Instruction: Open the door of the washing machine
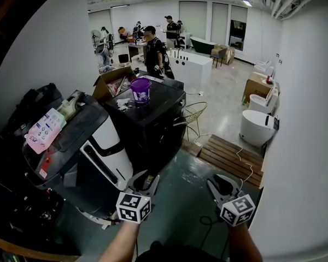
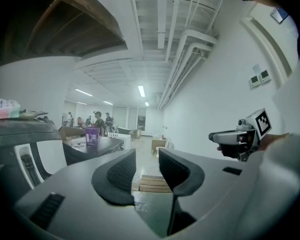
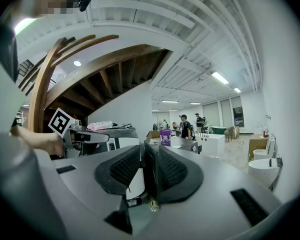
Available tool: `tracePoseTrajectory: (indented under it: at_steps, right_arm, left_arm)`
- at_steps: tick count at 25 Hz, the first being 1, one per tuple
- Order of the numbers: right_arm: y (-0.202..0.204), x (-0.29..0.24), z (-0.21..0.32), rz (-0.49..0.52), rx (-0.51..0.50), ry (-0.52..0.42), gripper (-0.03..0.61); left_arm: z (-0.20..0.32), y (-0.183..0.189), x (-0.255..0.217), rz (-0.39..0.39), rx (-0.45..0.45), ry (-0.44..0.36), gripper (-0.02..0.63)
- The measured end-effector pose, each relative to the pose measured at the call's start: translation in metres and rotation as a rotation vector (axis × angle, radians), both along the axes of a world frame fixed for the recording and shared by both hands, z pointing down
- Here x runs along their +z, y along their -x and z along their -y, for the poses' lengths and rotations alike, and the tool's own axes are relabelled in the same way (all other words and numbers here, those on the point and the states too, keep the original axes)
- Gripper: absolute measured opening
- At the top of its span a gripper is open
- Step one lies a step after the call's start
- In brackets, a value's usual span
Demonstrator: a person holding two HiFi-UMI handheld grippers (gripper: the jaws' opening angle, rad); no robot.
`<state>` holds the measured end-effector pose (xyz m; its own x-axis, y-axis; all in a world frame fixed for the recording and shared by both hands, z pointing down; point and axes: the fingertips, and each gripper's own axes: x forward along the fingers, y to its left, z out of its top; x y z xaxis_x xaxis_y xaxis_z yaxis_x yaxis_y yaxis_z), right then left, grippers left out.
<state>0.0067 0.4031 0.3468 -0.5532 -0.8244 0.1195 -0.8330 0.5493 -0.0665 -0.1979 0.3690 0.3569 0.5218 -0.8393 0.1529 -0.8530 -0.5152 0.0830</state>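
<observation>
**A:** Where is the washing machine standing at this moment?

**B:** The washing machine is standing at the near left. It is dark on top with a white front, and it is just beside the black cabinet that is carrying a purple cup. Both grippers are hovering near its front and are not touching it.

**A:** And what are the tongs doing?

**B:** The left gripper is holding its jaws a little spread, and only floor is showing through the gap. The right gripper is also standing slightly spread. The cabinet's edge is appearing in its gap, but far behind, so nothing is being pinched.

**A:** So how should I be doing this step well?

**B:** I am judging that the door is not yet open, and I cannot tell where its handle is. I am advising to look for the handle first and to spread one gripper wider than it. Then close squarely around it and pull along the hinge's arc, not straight. The other gripper should be keeping clear of the swinging door.
</observation>
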Motion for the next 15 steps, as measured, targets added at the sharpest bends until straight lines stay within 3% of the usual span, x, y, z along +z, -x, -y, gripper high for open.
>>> tracePoseTrajectory:
  at_steps: [5, 10, 15]
  right_arm:
    - [0.0017, 0.0040, -0.0001, 0.000, -0.007, 0.013, 0.184]
    - [-0.0017, 0.0010, -0.0006, 0.010, -0.010, 0.018, 0.250]
    - [0.0034, 0.0034, -0.0001, 0.028, -0.034, 0.044, 0.353]
  left_arm:
    - [-0.0001, -0.0007, 0.0038, 0.004, 0.005, 0.009, 0.152]
    - [-0.0006, -0.0050, 0.0037, 0.008, 0.014, 0.025, 0.207]
    - [-0.0004, -0.0059, 0.0071, 0.016, 0.020, 0.042, 0.304]
